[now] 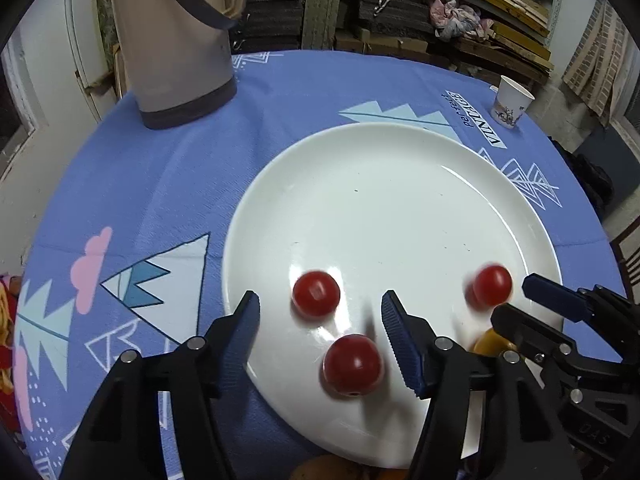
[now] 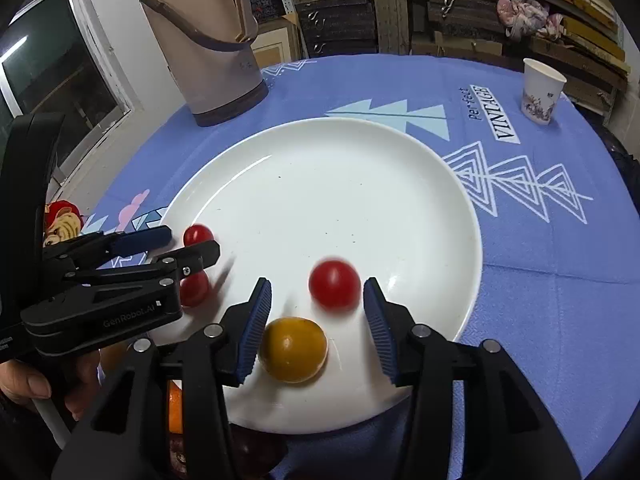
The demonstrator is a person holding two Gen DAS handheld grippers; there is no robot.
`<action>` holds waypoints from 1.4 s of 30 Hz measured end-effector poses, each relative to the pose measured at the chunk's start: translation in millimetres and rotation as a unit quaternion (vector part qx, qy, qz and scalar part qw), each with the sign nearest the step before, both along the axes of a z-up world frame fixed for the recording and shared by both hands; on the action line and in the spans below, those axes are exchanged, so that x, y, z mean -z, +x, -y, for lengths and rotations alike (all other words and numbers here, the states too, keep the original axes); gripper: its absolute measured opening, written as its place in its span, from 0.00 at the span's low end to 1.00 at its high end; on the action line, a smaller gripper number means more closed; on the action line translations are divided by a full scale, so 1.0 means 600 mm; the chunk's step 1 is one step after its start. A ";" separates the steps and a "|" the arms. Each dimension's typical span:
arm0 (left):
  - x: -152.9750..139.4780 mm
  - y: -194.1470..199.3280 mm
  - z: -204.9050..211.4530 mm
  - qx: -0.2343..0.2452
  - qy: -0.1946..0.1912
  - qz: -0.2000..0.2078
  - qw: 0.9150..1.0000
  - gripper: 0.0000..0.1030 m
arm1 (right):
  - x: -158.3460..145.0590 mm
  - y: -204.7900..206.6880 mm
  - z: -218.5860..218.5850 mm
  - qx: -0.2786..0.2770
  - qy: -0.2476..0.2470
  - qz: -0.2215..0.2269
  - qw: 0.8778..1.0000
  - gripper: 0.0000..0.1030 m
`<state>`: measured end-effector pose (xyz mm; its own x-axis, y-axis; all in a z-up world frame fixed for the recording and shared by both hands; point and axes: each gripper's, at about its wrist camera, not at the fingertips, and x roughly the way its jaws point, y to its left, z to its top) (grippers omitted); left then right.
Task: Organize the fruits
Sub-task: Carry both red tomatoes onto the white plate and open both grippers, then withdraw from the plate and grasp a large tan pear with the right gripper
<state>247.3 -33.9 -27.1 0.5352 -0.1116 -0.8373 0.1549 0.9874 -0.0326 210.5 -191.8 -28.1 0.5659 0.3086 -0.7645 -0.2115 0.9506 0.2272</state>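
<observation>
Fingers on both our grippers stand apart, gripping nothing: left gripper (image 1: pixel 320 312) and right gripper (image 2: pixel 318 300) hover low over the near edge of the white plate (image 2: pixel 320 160) on the blue-clothed tabletop (image 2: pixel 540 280). Between the right fingers lie a yellow cherry tomato (image 2: pixel 293 355) and a blurred red cherry tomato (image 2: pixel 334 284); two more red tomatoes (image 1: pixel 316 294) lie between the left fingers, apparently just released there for gathering.
</observation>
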 end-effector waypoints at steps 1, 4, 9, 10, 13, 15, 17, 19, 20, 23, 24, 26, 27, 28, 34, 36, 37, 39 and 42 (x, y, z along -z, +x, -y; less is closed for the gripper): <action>-0.003 -0.003 -0.002 0.000 -0.001 0.000 1.000 0.62 | -0.002 -0.002 0.002 0.000 0.002 0.001 1.000 0.48; -0.012 -0.013 -0.006 0.003 -0.003 0.006 1.000 0.63 | -0.009 -0.015 0.006 0.001 0.004 0.008 1.000 0.51; -0.027 -0.037 -0.017 -0.002 -0.004 0.015 1.000 0.68 | -0.028 -0.058 0.010 -0.004 0.000 0.028 1.000 0.58; -0.030 -0.044 -0.019 0.000 -0.004 0.016 1.000 0.68 | -0.031 -0.067 0.010 -0.007 0.000 0.030 1.000 0.58; -0.040 -0.065 -0.021 0.006 0.002 0.024 1.000 0.68 | -0.041 -0.098 0.008 -0.010 -0.010 0.040 0.999 0.61; -0.047 -0.080 -0.025 0.008 0.002 0.029 1.000 0.69 | -0.048 -0.122 0.008 -0.006 -0.020 0.052 0.998 0.71; -0.054 -0.098 -0.033 0.008 -0.002 0.035 0.999 0.75 | -0.055 -0.142 0.007 -0.006 -0.025 0.063 0.998 0.77; -0.060 -0.119 -0.044 0.008 -0.002 0.044 0.999 0.79 | -0.059 -0.168 0.007 -0.007 -0.028 0.070 0.997 0.84; -0.060 -0.126 -0.048 0.008 -0.001 0.046 0.999 0.81 | -0.059 -0.177 0.008 -0.008 -0.026 0.072 0.997 0.86; -0.059 -0.153 -0.068 0.004 -0.003 0.048 0.999 0.82 | -0.054 -0.207 0.011 -0.010 -0.019 0.073 0.997 0.87; -0.057 -0.159 -0.074 0.003 -0.005 0.048 0.999 0.83 | -0.050 -0.220 0.013 -0.009 -0.018 0.072 0.997 0.87; -0.052 -0.172 -0.087 -0.002 -0.004 0.044 0.999 0.83 | -0.043 -0.236 0.016 -0.008 -0.019 0.067 0.998 0.87; -0.048 -0.178 -0.092 -0.004 -0.004 0.042 0.999 0.83 | -0.037 -0.249 0.017 -0.010 -0.020 0.063 0.998 0.87; -0.045 -0.184 -0.097 -0.004 -0.004 0.039 0.999 0.83 | -0.034 -0.260 0.017 -0.012 -0.023 0.061 0.998 0.87; -0.031 -0.214 -0.119 -0.013 -0.010 0.030 0.999 0.83 | -0.016 -0.316 0.014 -0.028 -0.035 0.053 0.998 0.87; -0.028 -0.226 -0.121 -0.011 -0.009 0.029 0.999 0.83 | -0.011 -0.330 0.010 -0.040 -0.035 0.047 0.997 0.87; -0.027 -0.230 -0.122 -0.011 -0.009 0.030 0.999 0.83 | -0.007 -0.338 0.006 -0.048 -0.040 0.044 0.997 0.87; -0.025 -0.244 -0.125 -0.009 -0.012 0.029 0.999 0.83 | -0.001 -0.353 -0.003 -0.061 -0.049 0.040 0.996 0.87; -0.018 -0.258 -0.129 -0.009 -0.012 0.024 1.000 0.83 | 0.012 -0.373 -0.016 -0.085 -0.059 0.033 0.994 0.87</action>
<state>92.4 43.3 -16.0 0.5773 -0.1217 -0.8074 0.1397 0.9890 -0.0491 -13.1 -181.9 -35.1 0.5636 0.3143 -0.7639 -0.3822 0.9191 0.0962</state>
